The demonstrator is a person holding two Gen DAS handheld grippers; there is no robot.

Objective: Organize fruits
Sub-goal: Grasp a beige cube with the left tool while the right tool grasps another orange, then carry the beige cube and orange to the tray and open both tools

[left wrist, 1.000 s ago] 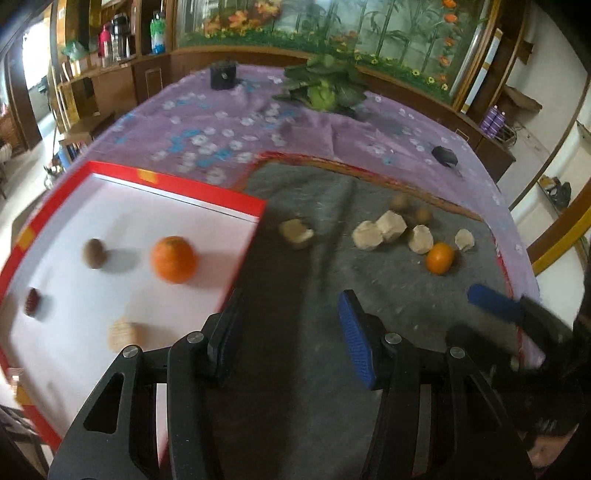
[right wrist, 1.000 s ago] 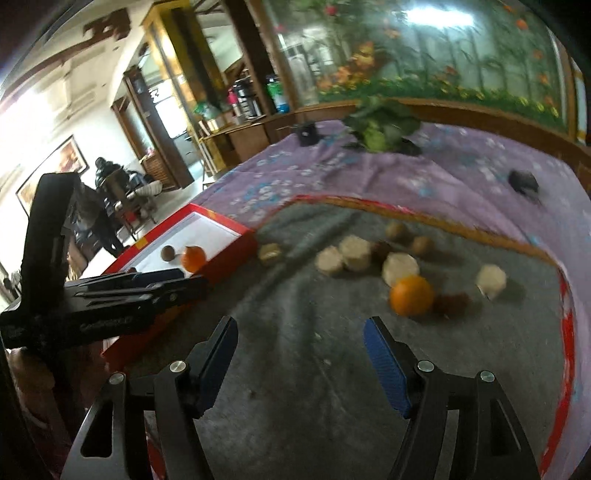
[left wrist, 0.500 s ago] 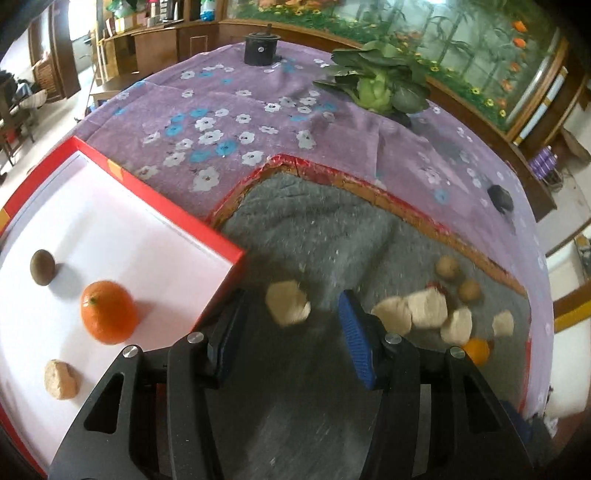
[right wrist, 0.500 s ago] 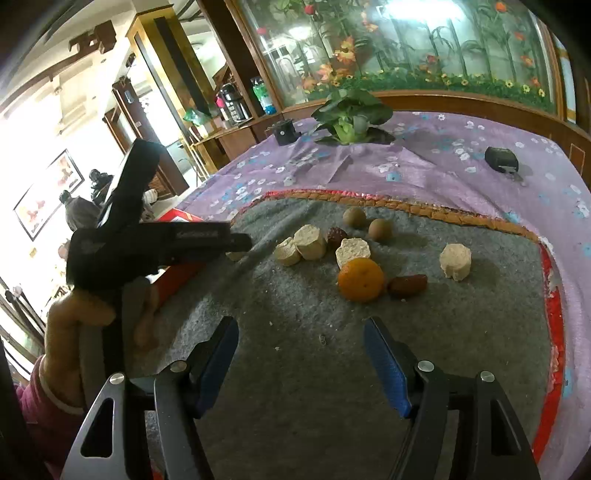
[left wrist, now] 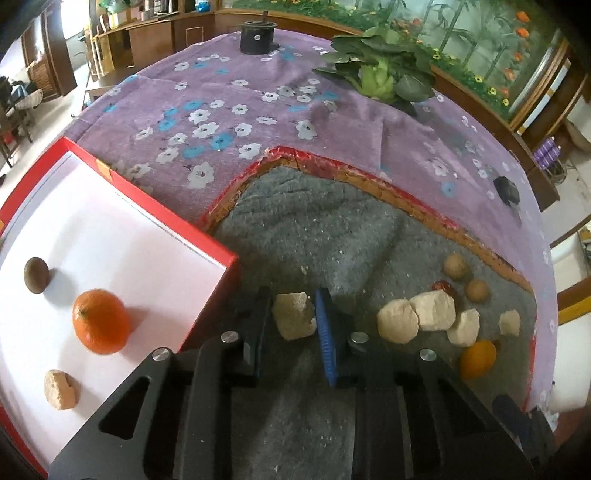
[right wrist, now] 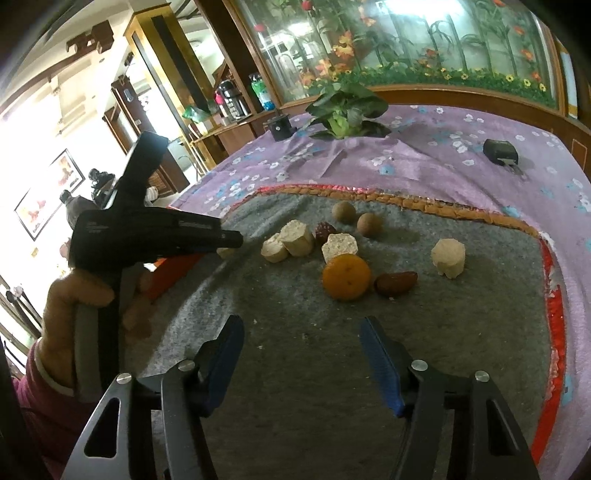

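Left gripper (left wrist: 293, 321) jaws just closed onto pale chunk (left wrist: 293, 320) | right gripper (right wrist: 303, 360) jaws apart, empty | red tray (left wrist: 207, 258) beside left jaws: three pieces in | ahead: about nine left

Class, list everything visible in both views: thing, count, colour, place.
Cloth: one, purple.
Mat: one, grey, red-edged, on cloth.
Box: one, red, white inside, left of mat.
Oranges: two, orange; one in box, one on mat.
Pale chunks: six, beige; one in box, four on mat, one in left gripper.
Round fruits: three, brown; one in box, two on mat.
Dates: two, dark red, on mat.
Plant: one, green, on cloth.
Black objects: two, on cloth.
Left gripper: black, jaws just closed onto a chunk.
Right gripper: black, jaws just narrowed, open, empty.
Hand: one, holding left gripper.
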